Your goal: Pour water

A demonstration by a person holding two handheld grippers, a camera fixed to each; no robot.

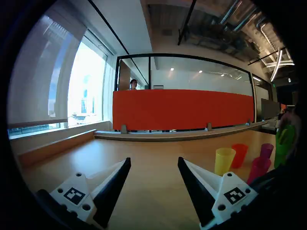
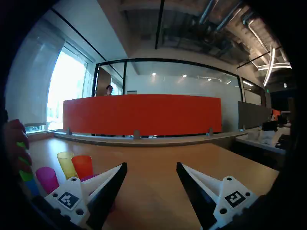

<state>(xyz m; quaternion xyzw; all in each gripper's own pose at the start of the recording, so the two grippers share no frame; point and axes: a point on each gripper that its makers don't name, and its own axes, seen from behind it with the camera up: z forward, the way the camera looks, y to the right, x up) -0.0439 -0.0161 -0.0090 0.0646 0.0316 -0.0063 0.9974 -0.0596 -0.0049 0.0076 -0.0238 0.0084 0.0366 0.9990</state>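
the left gripper [image 1: 154, 159] hovers low over a pale wooden table [image 1: 153, 149], its two black fingers spread wide with nothing but bare tabletop showing between them. in the left gripper view the cups stand in a loose cluster on the table, off to the right of the gripper and a little ahead of its fingertips. a yellow cup [image 1: 224, 161] is upright, and an orange cup [image 1: 240, 154] sits just behind it, the two overlapping in the picture. a purple cup [image 1: 266, 150] stands further right, and a pink cup [image 1: 259, 168] is nearest the right finger. at the right edge a blurred green object [image 1: 284, 142] shows, too soft to make out. the right gripper [image 2: 151, 164] is also held low over the table [image 2: 153, 153] with its fingers parted and gripping nothing. in the right gripper view the yellow cup [image 2: 65, 163] and orange cup [image 2: 83, 165] stand side by side to the left of the gripper. a pinkish cup [image 2: 47, 179] stands nearer the camera; which of the two it is i cannot tell. at the left edge a hand [image 2: 13, 140] wraps around something green. across the far side of the table runs a long orange partition [image 1: 182, 109] with glass walls above it, and a bright window [image 1: 86, 90] lies to the left. a person [image 1: 133, 83] stands behind the partition, far off.
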